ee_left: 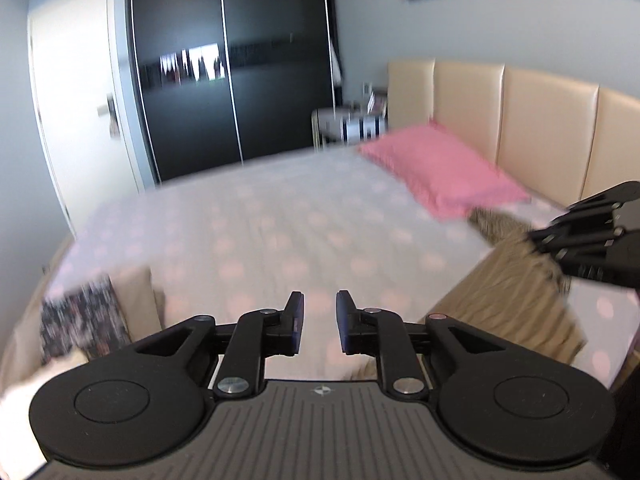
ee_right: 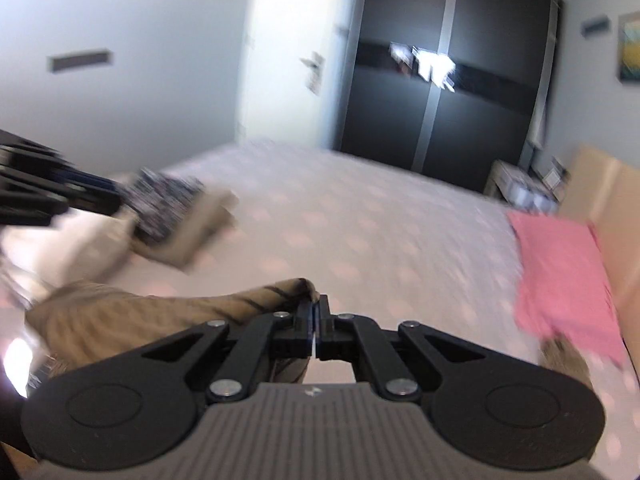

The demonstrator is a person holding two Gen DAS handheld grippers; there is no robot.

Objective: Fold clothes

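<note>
The left gripper [ee_left: 319, 322] hangs above the bed [ee_left: 280, 216], angled downward, its jaws slightly spread with nothing between them. Beyond it stretches a white sheet with pale pink dots. To the right, the right gripper [ee_right: 317, 328], also tilted downward, has its jaws pinching a corner of the tan striped garment [ee_right: 160, 312], soft and rumpled, raised off the bed.

The dotted bed [ee_left: 280, 216] bears a pink pillow [ee_left: 440, 172] and folded clothes [ee_right: 176, 216].
</note>
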